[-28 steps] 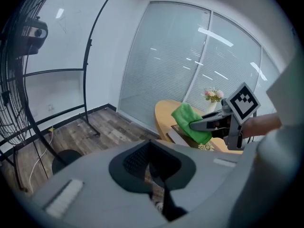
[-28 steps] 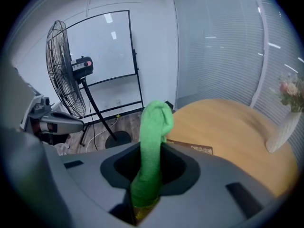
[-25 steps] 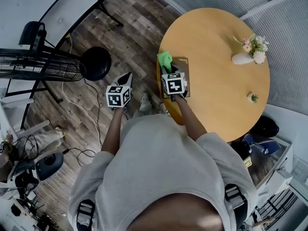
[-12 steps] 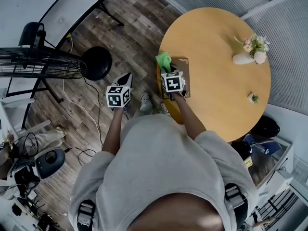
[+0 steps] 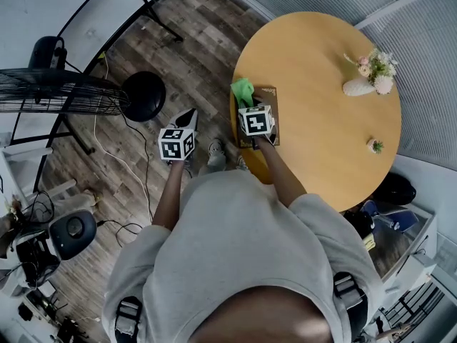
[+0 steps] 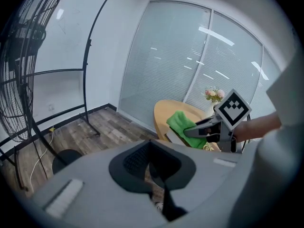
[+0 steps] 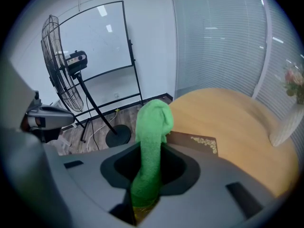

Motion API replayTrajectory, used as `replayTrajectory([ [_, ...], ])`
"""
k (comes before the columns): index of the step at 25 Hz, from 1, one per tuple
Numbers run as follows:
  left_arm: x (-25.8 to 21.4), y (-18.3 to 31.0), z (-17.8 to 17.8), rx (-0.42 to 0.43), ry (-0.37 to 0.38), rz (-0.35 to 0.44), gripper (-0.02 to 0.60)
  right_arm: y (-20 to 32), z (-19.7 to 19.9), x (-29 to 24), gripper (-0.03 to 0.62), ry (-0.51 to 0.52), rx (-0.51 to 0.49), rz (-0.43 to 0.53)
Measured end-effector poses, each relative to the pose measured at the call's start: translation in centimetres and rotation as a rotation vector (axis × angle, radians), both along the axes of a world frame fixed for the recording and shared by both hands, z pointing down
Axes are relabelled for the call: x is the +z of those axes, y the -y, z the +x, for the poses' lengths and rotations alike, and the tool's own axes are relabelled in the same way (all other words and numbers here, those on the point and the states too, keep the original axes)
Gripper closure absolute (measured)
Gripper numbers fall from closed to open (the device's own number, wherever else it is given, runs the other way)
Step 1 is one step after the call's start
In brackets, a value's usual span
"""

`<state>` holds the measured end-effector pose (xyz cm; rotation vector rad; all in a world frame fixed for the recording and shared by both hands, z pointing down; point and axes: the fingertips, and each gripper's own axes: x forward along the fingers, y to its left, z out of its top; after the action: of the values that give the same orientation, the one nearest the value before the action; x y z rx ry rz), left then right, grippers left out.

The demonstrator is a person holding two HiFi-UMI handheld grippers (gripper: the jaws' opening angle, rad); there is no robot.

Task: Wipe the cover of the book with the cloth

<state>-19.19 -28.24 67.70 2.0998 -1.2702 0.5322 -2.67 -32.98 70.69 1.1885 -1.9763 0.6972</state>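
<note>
A brown book (image 5: pixel 268 104) with gold ornament lies at the near left edge of the round yellow table (image 5: pixel 328 84). My right gripper (image 5: pixel 250 106) hovers over the book's left part, shut on a green cloth (image 5: pixel 243 90). In the right gripper view the cloth (image 7: pixel 151 137) sticks up out of the right gripper (image 7: pixel 146 189), with the book (image 7: pixel 197 142) just beyond it. My left gripper (image 5: pixel 187 118) hangs over the floor left of the table, shut and holding nothing. In the left gripper view the left gripper (image 6: pixel 154 175) faces the cloth (image 6: pixel 183 123).
A white vase with flowers (image 5: pixel 371 77) and a tiny potted plant (image 5: pixel 375 145) stand at the table's far right. A standing fan (image 5: pixel 57 95) with a black round base (image 5: pixel 143 95), a whiteboard stand and cables occupy the wooden floor at left.
The right gripper with the cloth has shifted slightly along the book's left side. The left gripper has barely moved.
</note>
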Motion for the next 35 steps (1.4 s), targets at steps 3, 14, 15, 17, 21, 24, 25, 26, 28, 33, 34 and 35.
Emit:
replayTrajectory([
  [3,-0.1,-0.1,0.4,0.002,0.004,0.001,0.574,-0.1,0.8,0.0,0.49,-0.001,0.006,0.003],
  [14,-0.1,0.2,2.6,0.038,0.009,-0.004,0.574,0.2,4.1,-0.2,0.49,-0.018,0.024,0.013],
  [15,-0.2,0.2,2.9,0.041,0.01,-0.004,0.574,0.2,4.5,-0.2,0.49,-0.018,0.03,0.011],
  [17,-0.2,0.2,3.4,0.047,0.011,-0.004,0.574,0.2,5.1,-0.1,0.49,-0.018,0.04,0.011],
  [21,-0.2,0.5,4.1,0.062,0.012,-0.004,0.574,0.3,6.2,-0.1,0.49,-0.023,0.055,0.006],
  [24,-0.2,0.5,4.5,0.069,0.014,-0.007,0.574,0.4,6.9,-0.2,0.49,-0.025,0.062,0.009],
  [25,-0.2,0.5,4.7,0.071,0.014,-0.009,0.574,0.4,7.2,-0.2,0.49,-0.025,0.064,0.011],
  [26,-0.2,0.5,4.9,0.073,0.013,-0.009,0.574,0.5,7.4,-0.2,0.49,-0.026,0.062,0.017],
  [28,-0.3,0.6,5.3,0.076,0.013,-0.008,0.574,0.7,7.9,-0.2,0.49,-0.026,0.062,0.03],
  [33,-0.4,0.6,5.8,0.084,0.016,-0.01,0.574,0.6,9.2,-0.4,0.49,-0.03,0.09,0.009],
  [34,-0.4,0.5,5.8,0.085,0.017,-0.011,0.574,0.6,9.4,-0.3,0.49,-0.031,0.09,0.01],
  [35,-0.4,0.5,5.9,0.085,0.018,-0.011,0.574,0.6,9.6,-0.3,0.49,-0.031,0.092,0.012],
])
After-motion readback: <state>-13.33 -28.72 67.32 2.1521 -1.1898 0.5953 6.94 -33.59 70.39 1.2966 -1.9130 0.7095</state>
